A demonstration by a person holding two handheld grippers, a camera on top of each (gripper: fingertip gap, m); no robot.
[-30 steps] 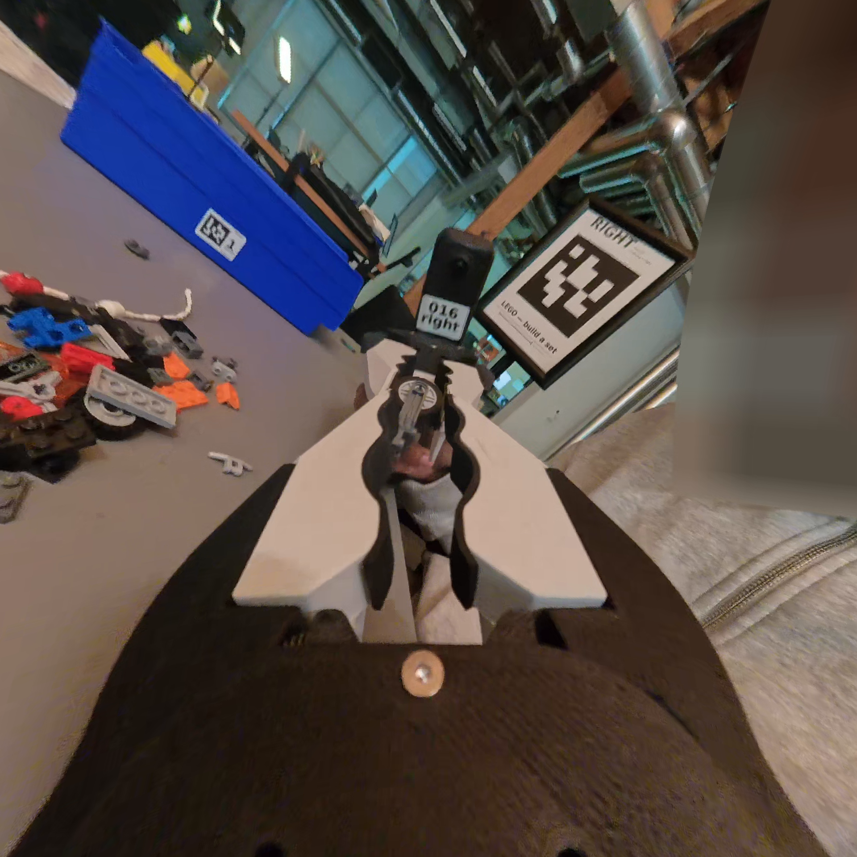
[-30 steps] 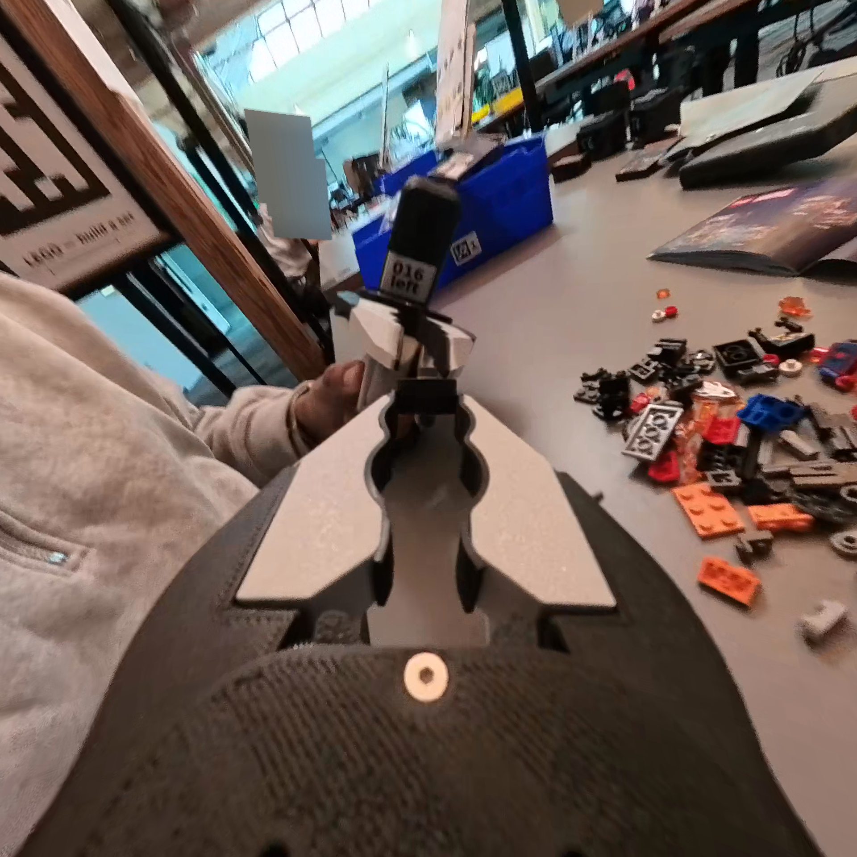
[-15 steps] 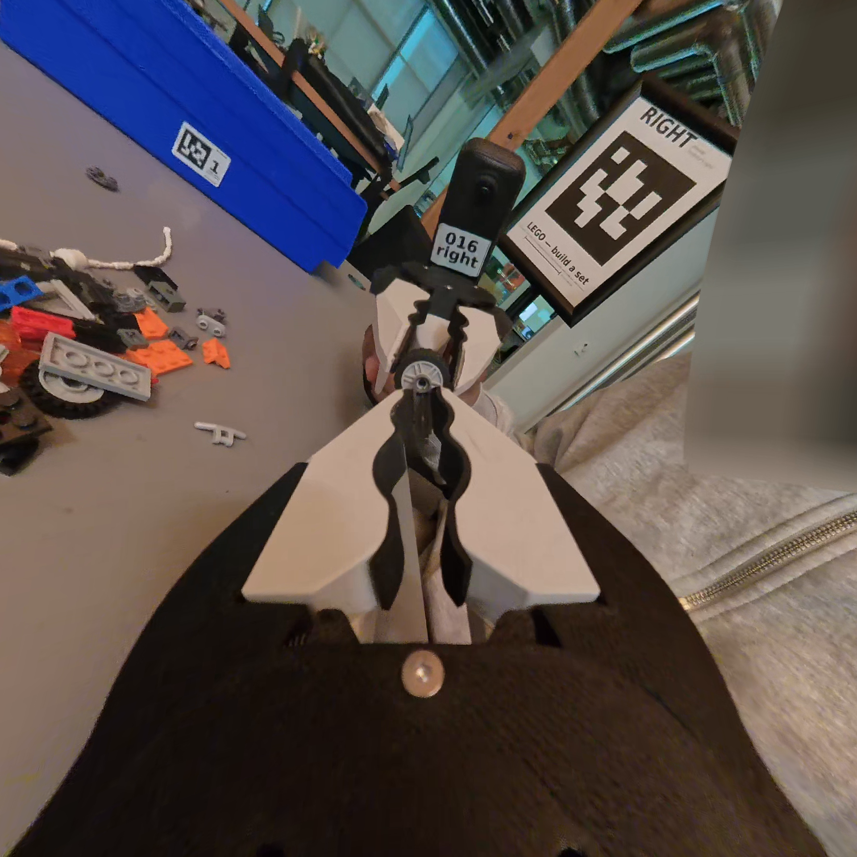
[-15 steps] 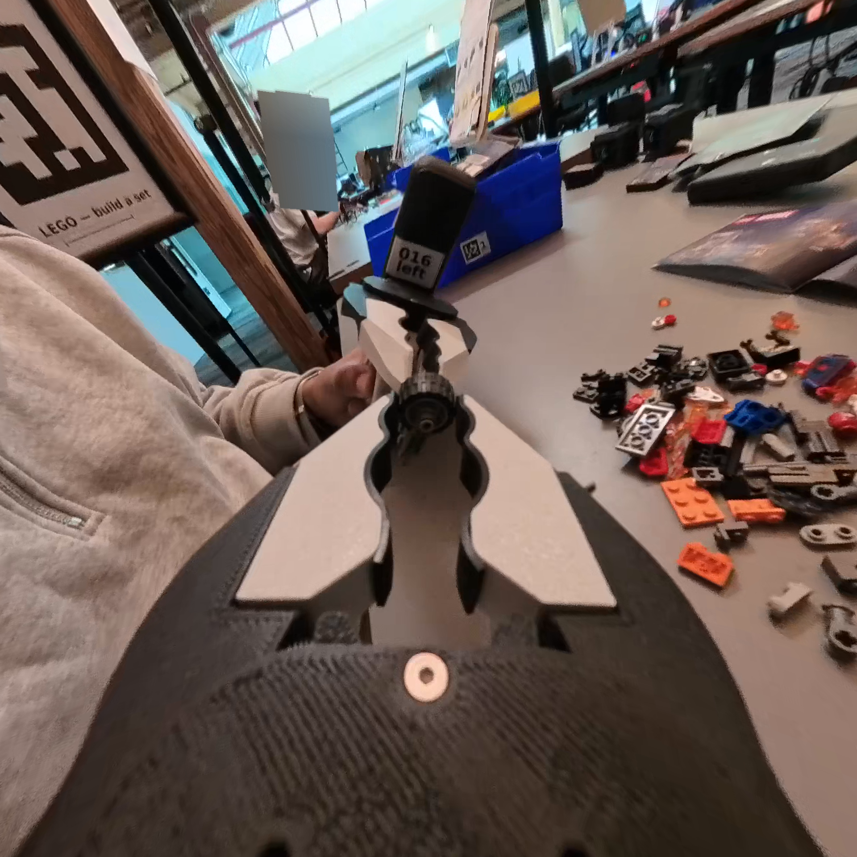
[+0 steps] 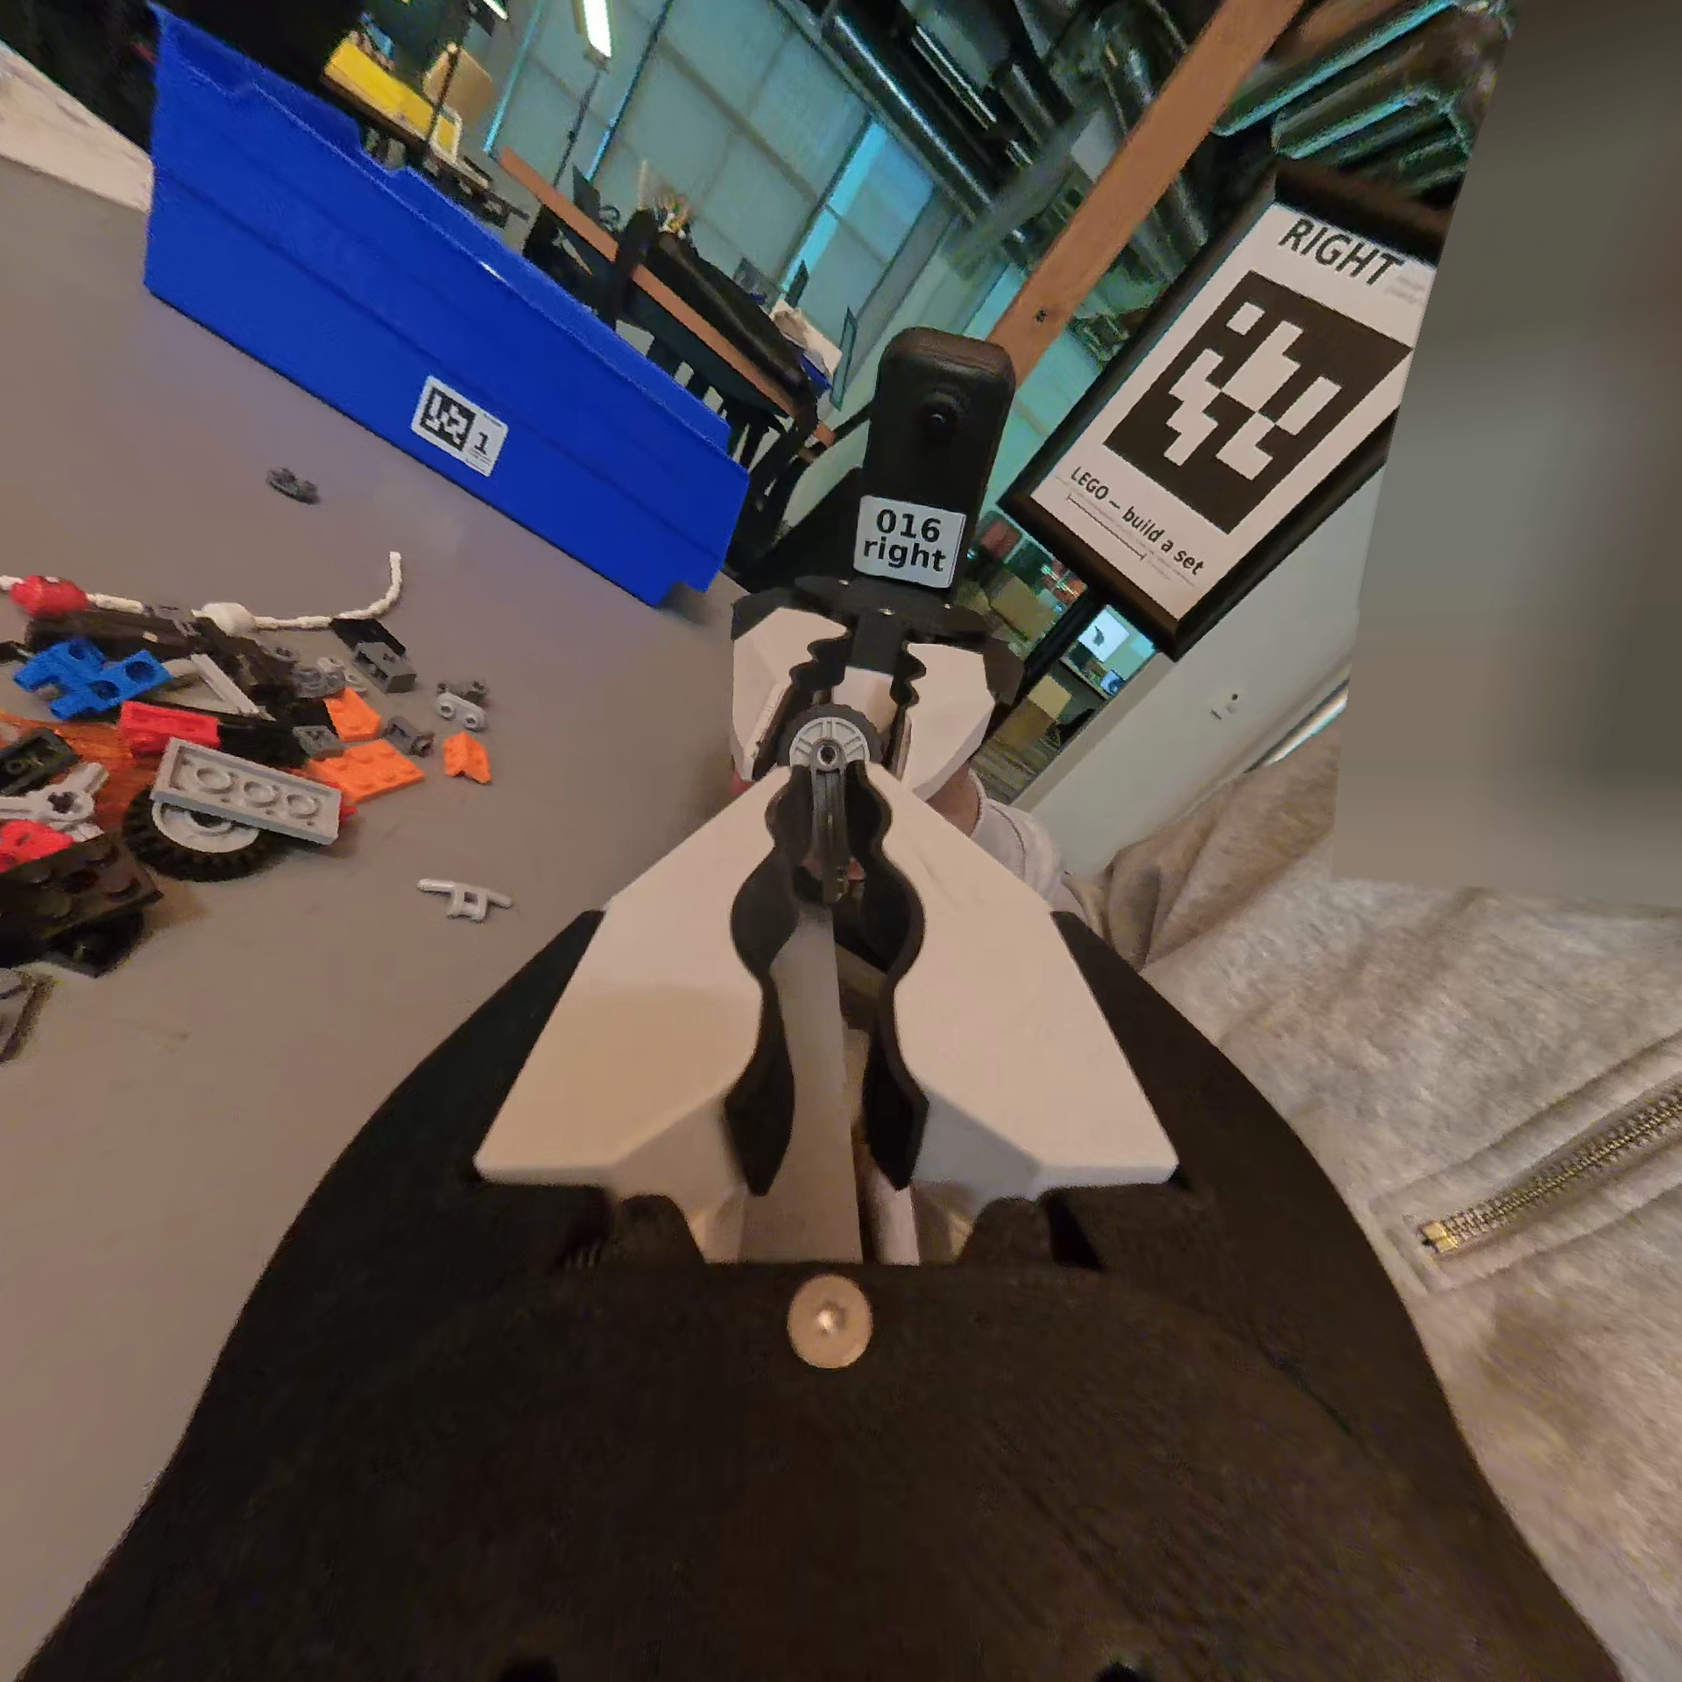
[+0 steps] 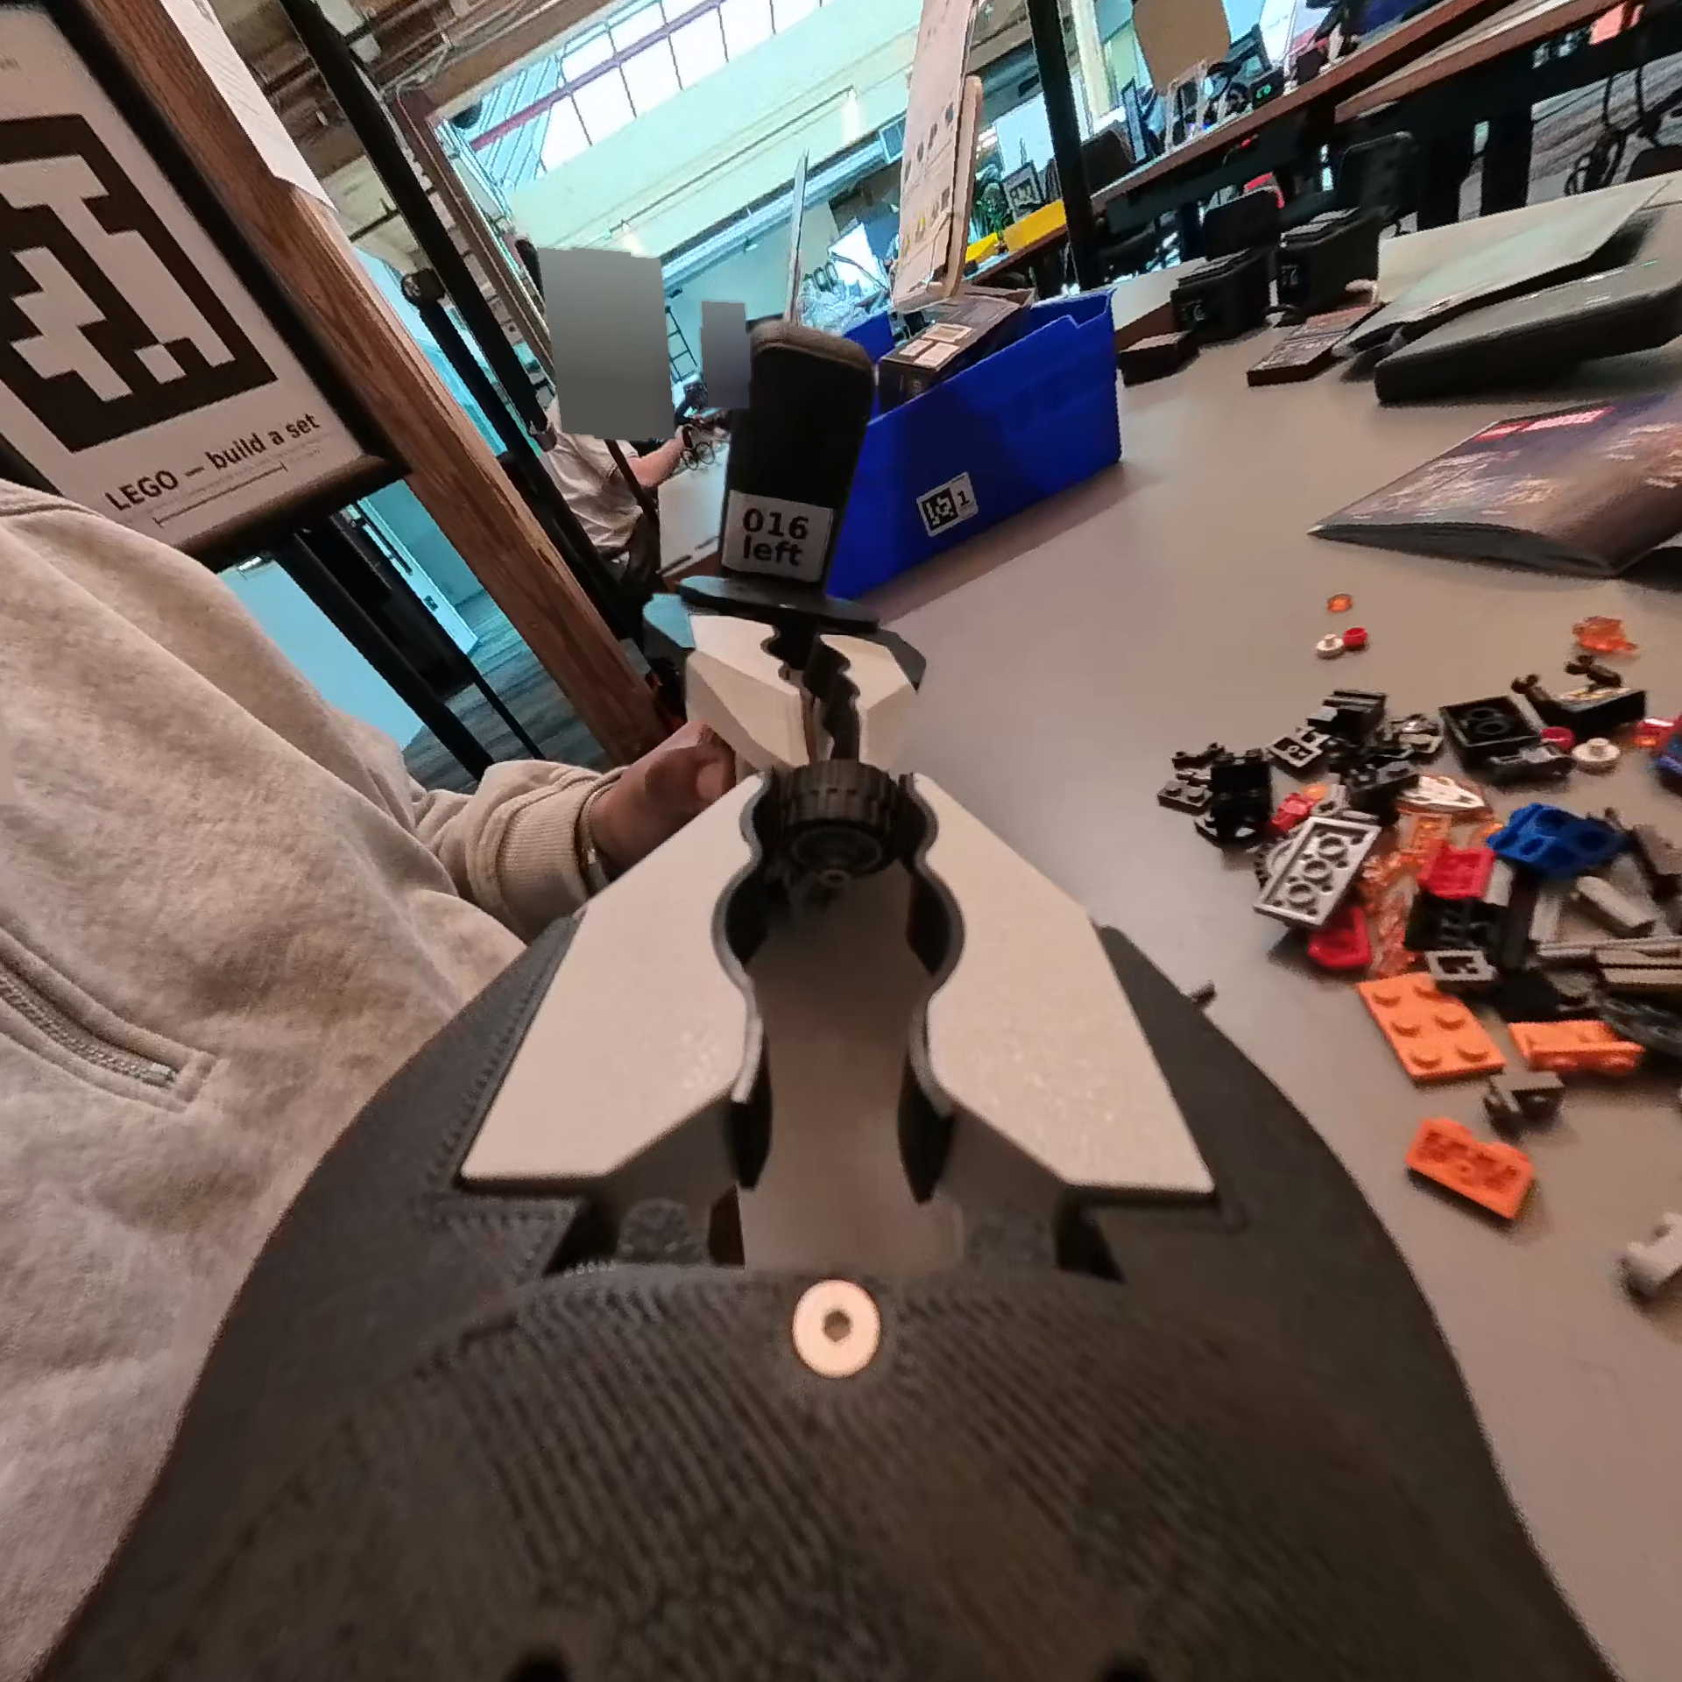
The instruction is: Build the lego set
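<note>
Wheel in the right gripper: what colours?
Black tyre on a grey hub; the left wrist view shows the hub best.

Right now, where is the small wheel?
The wheel is off the table, clamped at the right gripper tips, facing the left gripper, which holds a thin dark piece against its hub.

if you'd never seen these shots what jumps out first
The two grippers meet tip to tip above the grey table: the right gripper is shut on a small black wheel, and the left gripper is shut on a thin dark axle piece at the wheel's hub. Beside them lies a bright heap of loose bricks in orange, red, blue and black, with a blue bin behind.
</note>
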